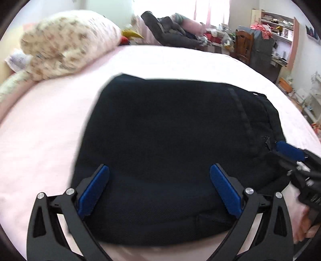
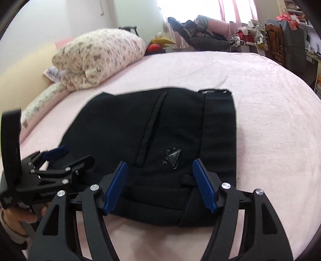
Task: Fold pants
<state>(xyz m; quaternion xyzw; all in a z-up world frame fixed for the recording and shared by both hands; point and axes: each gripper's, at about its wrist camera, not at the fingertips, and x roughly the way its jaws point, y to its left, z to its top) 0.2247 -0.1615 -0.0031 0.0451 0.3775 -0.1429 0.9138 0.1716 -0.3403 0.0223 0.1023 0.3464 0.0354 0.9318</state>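
Black pants (image 1: 170, 150) lie folded in a compact bundle on the pink bed (image 1: 40, 140).
Left gripper (image 1: 159, 188) and right gripper (image 2: 160, 184) hover above its near edge, jaws apart, gripping nothing.

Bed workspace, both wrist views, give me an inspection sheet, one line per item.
Surface: pink bedsheet, smooth around the garment.
Job's things: black fabric pants folded into a compact stack, waistband and small metal logo tag facing up.
Clutter: floral quilted pillow roll at the head of the bed; dark clothes pile beyond the far edge.
Tongs: left tongs open over the near edge of the stack, nothing between the blue pads; right tongs open, pads clear of the cloth.
Cables: nothing seen.
Surroundings: wooden chair, crowded bookshelf, bright curtained window.
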